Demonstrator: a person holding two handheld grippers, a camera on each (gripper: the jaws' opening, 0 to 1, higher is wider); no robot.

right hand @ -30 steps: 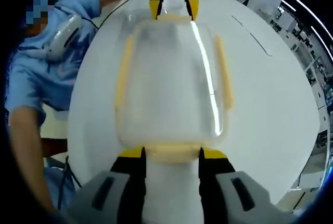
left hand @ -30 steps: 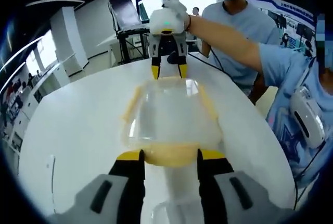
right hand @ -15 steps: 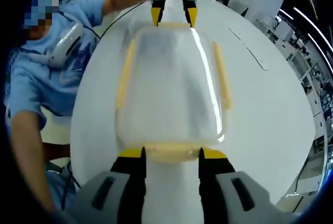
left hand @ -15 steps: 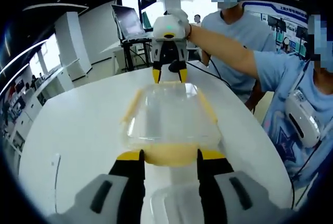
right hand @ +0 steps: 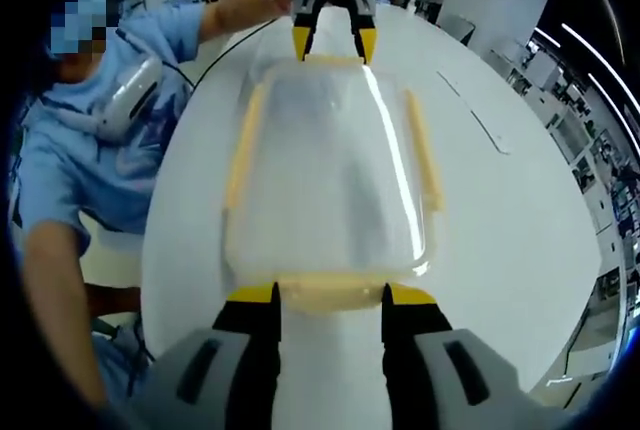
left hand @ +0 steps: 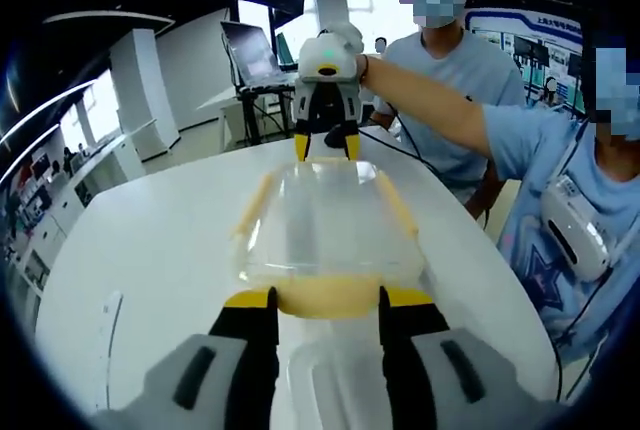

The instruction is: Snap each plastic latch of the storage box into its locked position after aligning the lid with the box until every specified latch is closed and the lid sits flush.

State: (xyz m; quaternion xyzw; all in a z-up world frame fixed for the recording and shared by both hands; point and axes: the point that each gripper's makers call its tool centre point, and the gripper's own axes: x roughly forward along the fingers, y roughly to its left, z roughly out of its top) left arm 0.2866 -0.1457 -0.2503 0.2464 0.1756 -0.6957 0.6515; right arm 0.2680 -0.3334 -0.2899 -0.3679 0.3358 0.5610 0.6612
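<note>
Two grippers, left (left hand: 325, 298) and right (right hand: 327, 294), stand wide-jawed at opposite yellow end latches of the clear plastic storage box (right hand: 330, 180) mid-table on the white round table (right hand: 520, 210); uneven pressure could skid it sideways, latches unsnapped.

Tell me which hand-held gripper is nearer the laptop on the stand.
Right. The right hand-held gripper sits at the end of the storage box facing the laptop; the left hand-held gripper sits at the opposite end.

Clear rectangular plastic storage box (left hand: 325, 225) with yellow latches, lying on a white table.

Its transparent lid (right hand: 330, 165) sits on top; 4 pale yellow latches (right hand: 326, 293) line its edges.
</note>
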